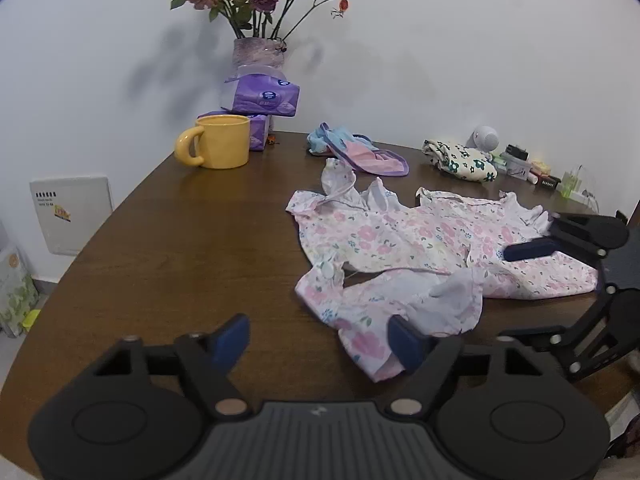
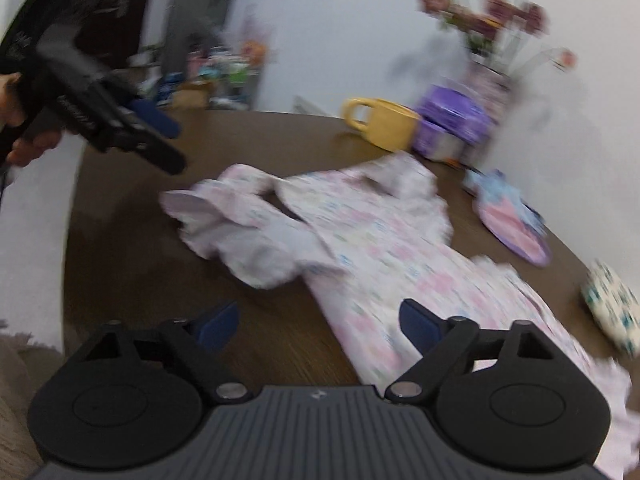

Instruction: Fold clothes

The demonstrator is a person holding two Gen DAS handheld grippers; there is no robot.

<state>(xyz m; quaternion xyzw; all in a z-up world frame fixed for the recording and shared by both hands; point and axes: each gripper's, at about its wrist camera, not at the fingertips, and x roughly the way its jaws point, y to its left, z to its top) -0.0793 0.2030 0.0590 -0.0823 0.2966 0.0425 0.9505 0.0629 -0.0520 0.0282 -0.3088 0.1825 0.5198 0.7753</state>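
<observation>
A small pink floral garment [image 1: 420, 248] lies spread and rumpled on the brown table [image 1: 180, 248]. In the left wrist view my left gripper [image 1: 320, 342] is open at the near edge. Its right pad [image 1: 404, 344] rests against the garment's near sleeve, and bare table shows between the fingers. My right gripper [image 1: 540, 236] reaches in from the right over the garment's far end. In the blurred right wrist view the right gripper [image 2: 318, 324] is open over the garment's [image 2: 360, 240] hem, pressing on nothing. A hand [image 2: 24, 136] holds the left gripper [image 2: 166, 140] at the upper left.
A yellow mug [image 1: 220, 142], purple tissue packs [image 1: 262, 96] and a vase of dried roses [image 1: 258, 52] stand at the back by the wall. A blue and pink cloth [image 1: 360, 152] and a flowered white cloth [image 1: 460, 160] lie behind the garment, with small clutter [image 1: 520, 164] at the back right.
</observation>
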